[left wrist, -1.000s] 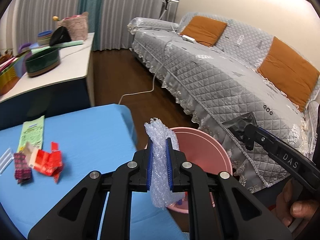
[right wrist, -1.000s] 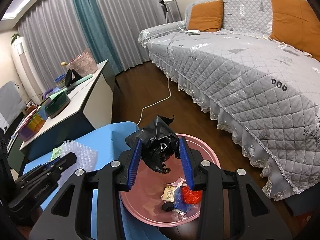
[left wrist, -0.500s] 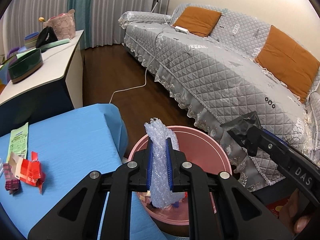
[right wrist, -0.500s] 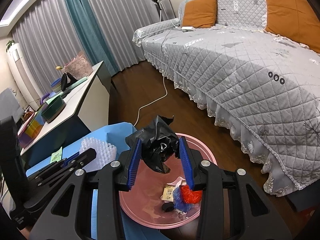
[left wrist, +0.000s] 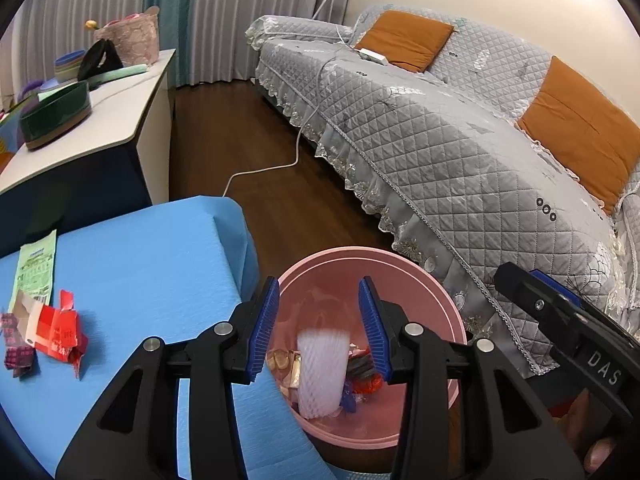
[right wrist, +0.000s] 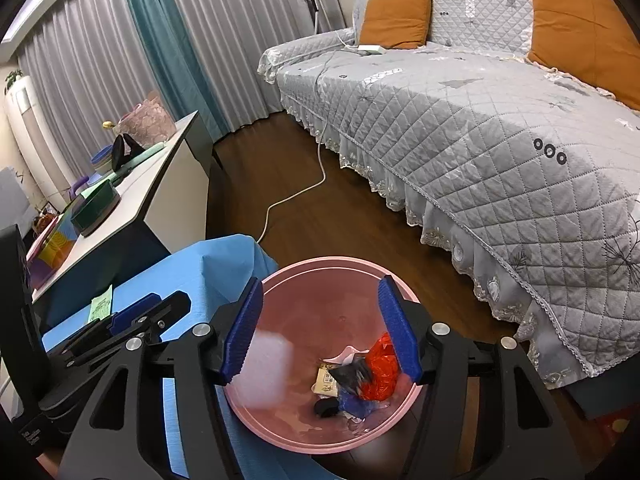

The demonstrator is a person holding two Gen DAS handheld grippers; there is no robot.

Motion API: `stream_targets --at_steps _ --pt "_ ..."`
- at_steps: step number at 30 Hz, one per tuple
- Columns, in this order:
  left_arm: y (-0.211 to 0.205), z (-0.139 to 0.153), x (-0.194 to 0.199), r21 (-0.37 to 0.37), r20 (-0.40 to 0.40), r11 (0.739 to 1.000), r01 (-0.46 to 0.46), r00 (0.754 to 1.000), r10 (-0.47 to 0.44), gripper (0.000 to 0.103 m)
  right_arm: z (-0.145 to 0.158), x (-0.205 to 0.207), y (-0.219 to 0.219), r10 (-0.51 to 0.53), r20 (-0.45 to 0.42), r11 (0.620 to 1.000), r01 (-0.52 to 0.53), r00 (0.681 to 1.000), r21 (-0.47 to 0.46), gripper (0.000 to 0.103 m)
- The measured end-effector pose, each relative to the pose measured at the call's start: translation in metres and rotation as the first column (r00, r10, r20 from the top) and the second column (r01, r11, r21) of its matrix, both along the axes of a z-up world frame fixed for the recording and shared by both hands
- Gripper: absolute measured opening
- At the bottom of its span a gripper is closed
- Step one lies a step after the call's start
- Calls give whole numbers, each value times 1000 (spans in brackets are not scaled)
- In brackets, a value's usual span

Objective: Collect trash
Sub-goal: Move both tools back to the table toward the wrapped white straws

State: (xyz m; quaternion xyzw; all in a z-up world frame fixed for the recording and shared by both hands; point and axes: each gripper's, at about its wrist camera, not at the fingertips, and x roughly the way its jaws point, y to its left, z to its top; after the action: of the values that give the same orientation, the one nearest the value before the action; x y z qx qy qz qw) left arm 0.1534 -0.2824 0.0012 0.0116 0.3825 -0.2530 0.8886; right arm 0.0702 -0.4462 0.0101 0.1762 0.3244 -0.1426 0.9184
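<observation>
- A blue-covered table (left wrist: 132, 256) is seen at the left; a green leaflet (left wrist: 36, 268), a torn red wrapper (left wrist: 58, 330) and a dark red packet (left wrist: 16, 354) lie on it.
- A pink bin (left wrist: 448, 308) stands beside it on the dark wooden floor (left wrist: 248, 148), where a white cable (left wrist: 272, 168) is trailed.

Bubble wrap (left wrist: 323, 372) blurred; hand (left wrist: 596, 446) cut off by frame edge.

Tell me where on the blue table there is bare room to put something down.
The blue table is bare from the red wrapper and green leaflet across to its edge by the pink bin. The left edge is crowded with wrappers.
</observation>
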Motion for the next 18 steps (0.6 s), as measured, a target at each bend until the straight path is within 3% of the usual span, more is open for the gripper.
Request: stream_targets --at_steps 13,18 --pt "52 21 -17 -36 29 998 -50 998 51 42 4 6 32 45 -8 997 -46 999 -60 61" --pt "87 29 -22 -61 37 994 -91 995 93 49 9 10 55 79 -2 992 -79 997 -99 61"
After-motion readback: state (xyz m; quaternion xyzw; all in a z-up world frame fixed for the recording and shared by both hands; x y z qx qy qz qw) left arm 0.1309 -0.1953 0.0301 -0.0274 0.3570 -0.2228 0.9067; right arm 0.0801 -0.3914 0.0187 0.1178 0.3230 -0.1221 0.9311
